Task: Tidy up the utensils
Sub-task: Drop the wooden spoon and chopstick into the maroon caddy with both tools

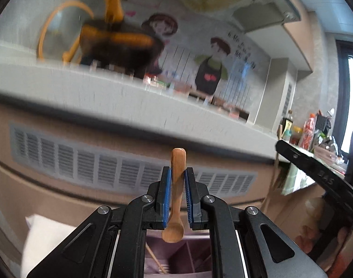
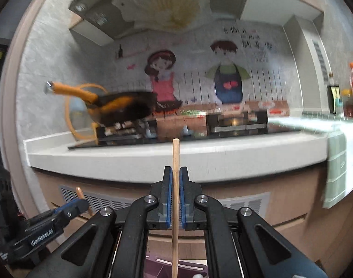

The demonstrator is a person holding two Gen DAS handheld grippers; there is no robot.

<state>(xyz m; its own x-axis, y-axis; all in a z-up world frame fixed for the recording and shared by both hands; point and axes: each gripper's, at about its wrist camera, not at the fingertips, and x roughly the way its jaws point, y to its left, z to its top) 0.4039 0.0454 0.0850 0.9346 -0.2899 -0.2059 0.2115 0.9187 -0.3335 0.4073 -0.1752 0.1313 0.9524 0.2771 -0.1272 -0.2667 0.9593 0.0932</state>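
Right wrist view is showing a white tabletop (image 2: pixel 199 155) with a black stove (image 2: pixel 236 122) at the far side, one orange-handled pan (image 2: pixel 121 108) sitting on it at left, and a wall mural with two cartoon cooks behind. The right gripper (image 2: pixel 176 173) is pinching one upright wooden chopstick (image 2: pixel 175 185). The left gripper (image 1: pixel 177 176) is clamping one wooden spoon (image 1: pixel 176 192), bowl hanging down over a purple divided organizer (image 1: pixel 185 257) holding another stick.
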